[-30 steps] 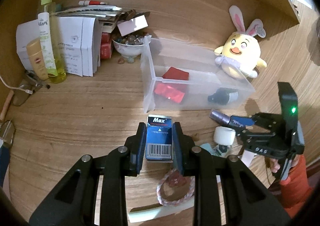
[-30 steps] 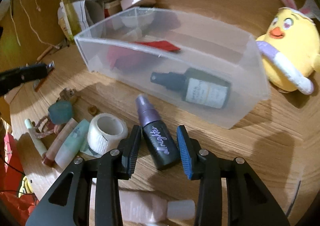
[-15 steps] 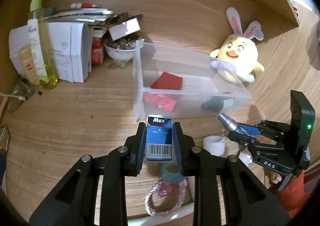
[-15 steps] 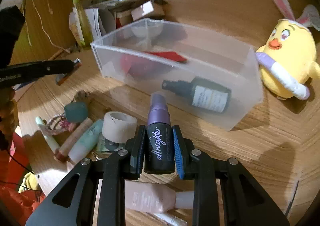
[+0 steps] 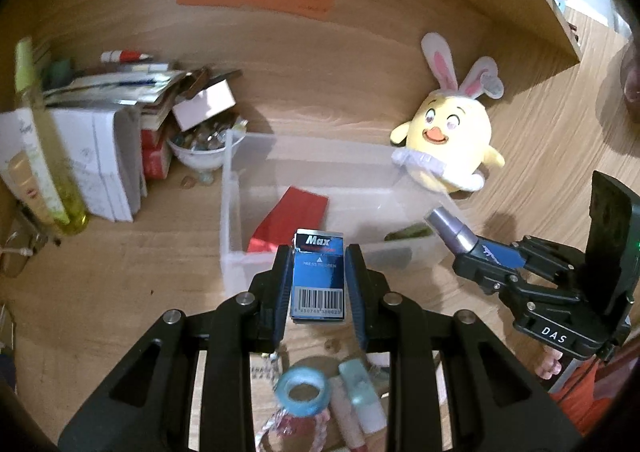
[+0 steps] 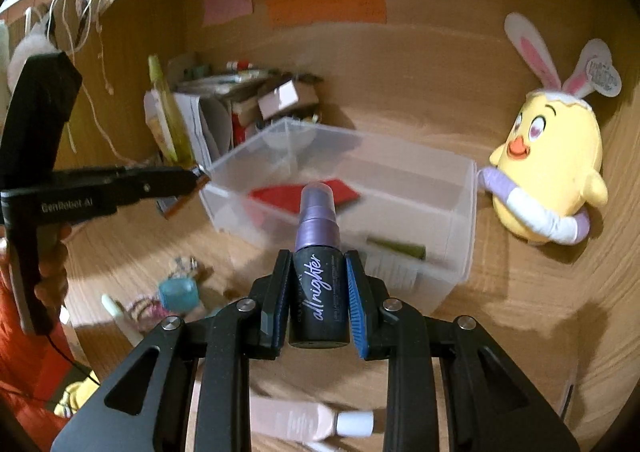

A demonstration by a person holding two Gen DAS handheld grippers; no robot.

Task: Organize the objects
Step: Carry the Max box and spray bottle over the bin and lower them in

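My left gripper [image 5: 318,270] is shut on a small blue box [image 5: 318,284] marked "Max", held in the air just in front of the clear plastic bin [image 5: 232,211]. My right gripper [image 6: 318,276] is shut on a black spray bottle [image 6: 319,292] with a purple cap, lifted off the desk and pointing toward the same bin [image 6: 460,219]. From the left wrist view the right gripper [image 5: 460,252] shows at the right with that bottle [image 5: 452,230] near the bin's right end. Inside the bin lie a red packet [image 5: 296,215] and a dark bottle [image 6: 396,250].
A yellow chick plush [image 5: 452,143] stands behind the bin's right end. Papers, boxes, a bowl of beads [image 5: 204,147] and a tall yellow bottle [image 5: 44,155] crowd the back left. A blue tape roll [image 5: 304,396], tubes and a bracelet lie on the desk below my grippers.
The right gripper closed on the spray bottle and lifted it off the desk. The left gripper rose with the blue box and moved closer to the bin.
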